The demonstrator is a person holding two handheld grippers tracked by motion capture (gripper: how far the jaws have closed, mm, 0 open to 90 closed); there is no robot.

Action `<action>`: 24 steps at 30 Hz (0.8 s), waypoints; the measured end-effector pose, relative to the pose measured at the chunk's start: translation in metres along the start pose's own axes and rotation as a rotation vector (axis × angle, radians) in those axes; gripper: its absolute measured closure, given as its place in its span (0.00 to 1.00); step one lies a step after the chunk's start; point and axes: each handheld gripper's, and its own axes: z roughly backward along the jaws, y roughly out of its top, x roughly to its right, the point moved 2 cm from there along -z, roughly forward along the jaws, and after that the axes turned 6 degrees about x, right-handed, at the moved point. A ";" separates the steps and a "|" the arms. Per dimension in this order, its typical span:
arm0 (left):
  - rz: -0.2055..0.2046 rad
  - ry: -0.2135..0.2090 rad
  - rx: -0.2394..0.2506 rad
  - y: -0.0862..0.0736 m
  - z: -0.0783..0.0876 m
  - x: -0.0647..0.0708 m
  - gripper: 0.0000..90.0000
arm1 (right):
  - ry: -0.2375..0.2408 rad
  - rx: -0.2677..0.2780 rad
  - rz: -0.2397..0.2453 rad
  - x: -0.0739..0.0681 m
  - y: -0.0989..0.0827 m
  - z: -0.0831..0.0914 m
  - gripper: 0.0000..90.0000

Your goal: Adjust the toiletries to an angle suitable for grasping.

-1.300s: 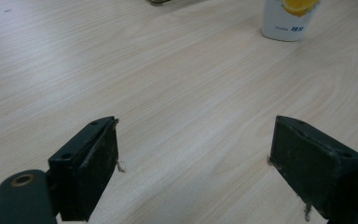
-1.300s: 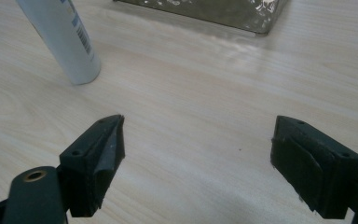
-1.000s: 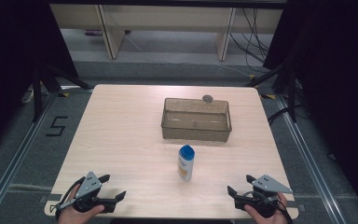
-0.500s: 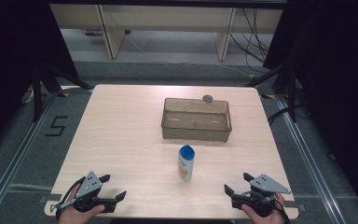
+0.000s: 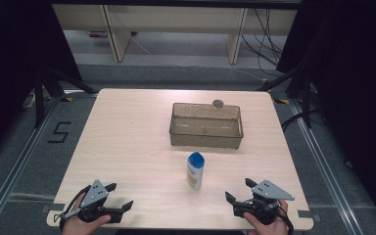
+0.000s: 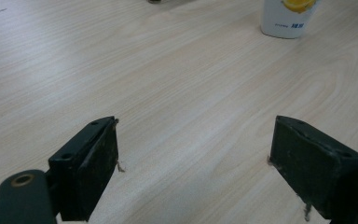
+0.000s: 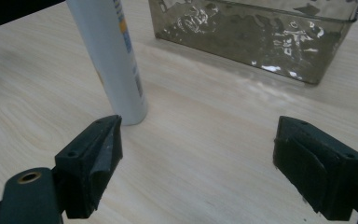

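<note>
Pale wood-grain laminate covers the bench [image 5: 127,147], the largest thing here, and it carries very little. Toward its far side sits a smoky translucent bin [image 5: 206,126], rectangular and open-topped, seemingly with nothing in it; a small round grey object [image 5: 218,103] rests just behind its rear wall, too small to identify. Nearer the person, a white bottle [image 5: 195,171] with a blue cap and an orange mark on its label stands upright, just in front of the bin and apart from it.

Both hands rest at the near edge. Compared with a second ago, the right gripper [image 5: 238,190] has edged a little leftward, toward the bottle, while the left gripper [image 5: 119,195] has stayed where it was. Each has its jaws spread wide and grasps nothing; bare bench shows between them in both gripper views.

From the right gripper view, the bottle [image 7: 112,56] stands ahead and left of the jaw gap, close beyond the left jaw, with the bin [image 7: 256,37] behind it. That small shift suggests the reach for the bottle is only starting: the right gripper likely needs to swing further left to bracket the bottle's body before closing.
</note>
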 end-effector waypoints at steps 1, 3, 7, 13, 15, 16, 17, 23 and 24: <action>0.020 -0.009 0.014 0.000 -0.001 0.002 0.17 | 0.012 -0.002 0.011 -0.004 0.001 -0.004 0.19; 0.018 -0.009 0.012 0.000 -0.001 0.002 0.17 | 0.022 -0.017 -0.002 -0.009 0.002 -0.006 0.19; 0.028 -0.007 0.023 0.000 -0.001 0.002 0.17 | 0.032 -0.010 0.018 -0.014 0.004 -0.011 0.19; 0.022 -0.006 0.012 0.000 -0.001 0.001 0.17 | 0.056 -0.007 0.005 -0.023 0.007 -0.020 0.19; 0.021 -0.006 0.010 -0.001 -0.001 0.001 0.17 | 0.067 -0.013 0.018 -0.024 0.008 -0.023 0.19; 0.021 -0.006 0.010 -0.001 -0.001 0.001 0.17 | 0.067 -0.013 0.018 -0.024 0.008 -0.023 0.19; 0.021 -0.007 0.010 -0.001 -0.001 0.001 0.17 | 0.079 -0.004 0.021 -0.024 0.009 -0.025 0.19; 0.023 -0.004 0.013 0.000 0.000 0.001 0.17 | 0.080 -0.002 0.025 -0.027 0.012 -0.030 0.19; 0.020 -0.006 0.015 0.000 0.000 0.001 0.17 | 0.080 -0.002 0.039 -0.027 0.012 -0.030 0.19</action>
